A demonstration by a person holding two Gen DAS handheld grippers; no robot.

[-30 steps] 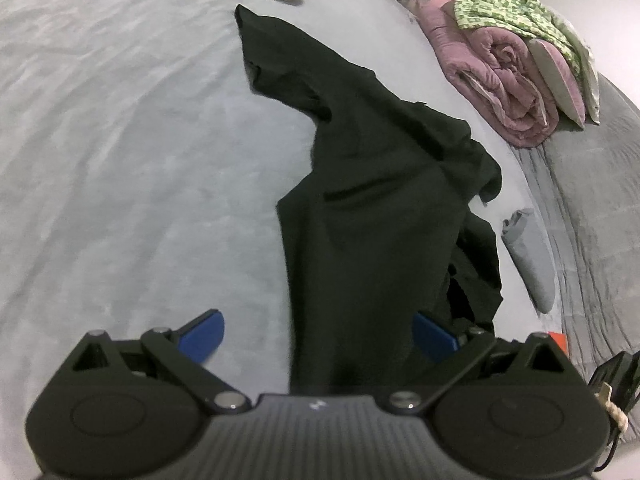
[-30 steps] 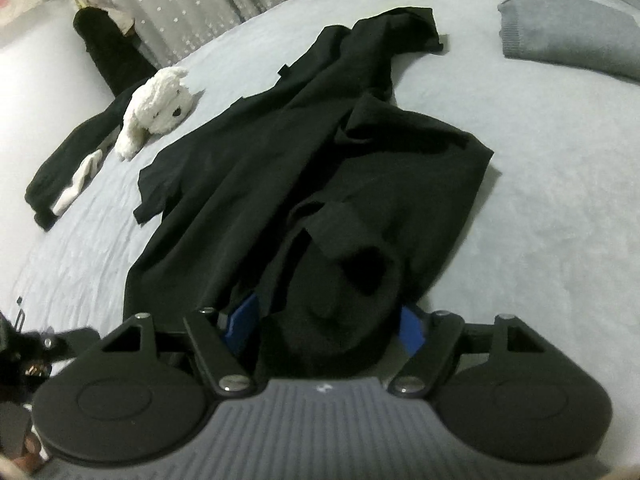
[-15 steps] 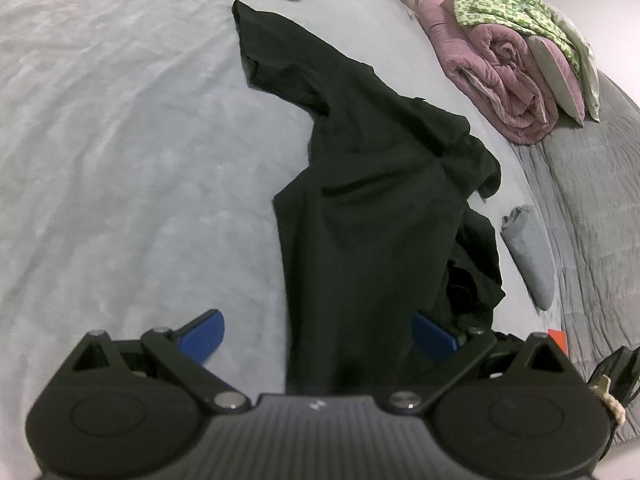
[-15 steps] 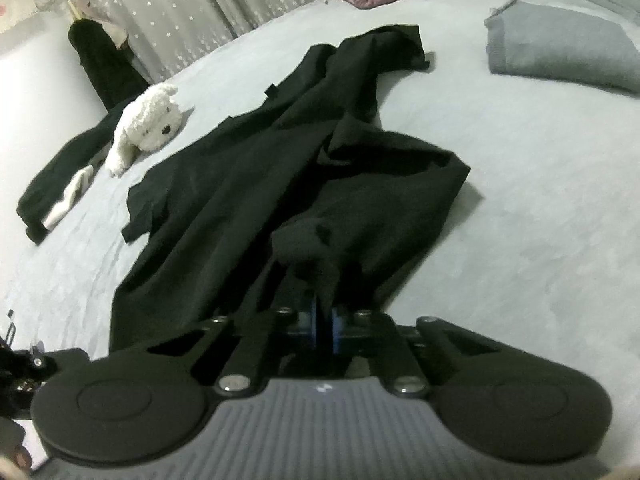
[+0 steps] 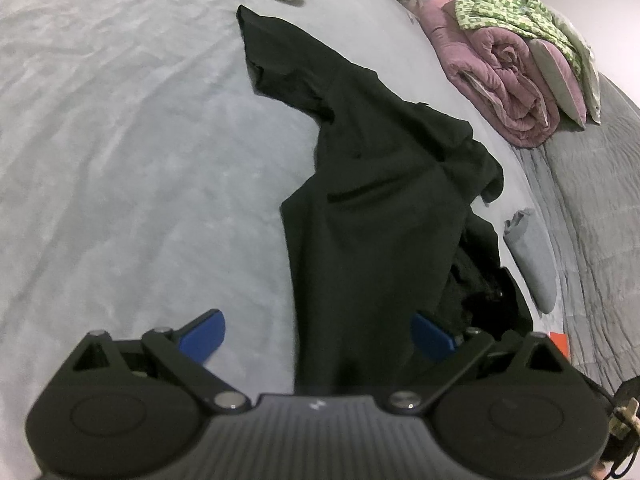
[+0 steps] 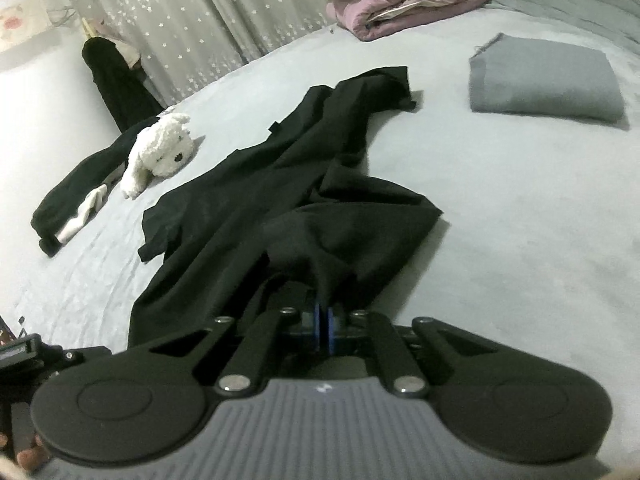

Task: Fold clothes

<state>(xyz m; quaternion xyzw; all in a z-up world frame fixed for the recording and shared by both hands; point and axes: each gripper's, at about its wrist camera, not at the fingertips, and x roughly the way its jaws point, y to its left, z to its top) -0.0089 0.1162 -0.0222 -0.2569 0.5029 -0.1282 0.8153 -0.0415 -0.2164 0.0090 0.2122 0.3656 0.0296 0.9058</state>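
Note:
A crumpled black garment lies stretched across the grey bed. Its near end runs between the blue pads of my left gripper, whose jaws stand wide open and do not press the cloth. In the right wrist view the same black garment spreads away from me. My right gripper is shut on a bunched fold at the garment's near edge, and the cloth rises in a small peak from its blue pads.
A folded grey cloth lies to the right. A pink quilt with a green patterned cloth is piled at the far right. A white plush dog and another dark garment lie at the far left.
My right gripper went from open around the bunched black cloth to shut on it, then drew back and up, pulling the fold into a peak. The left gripper stayed put.

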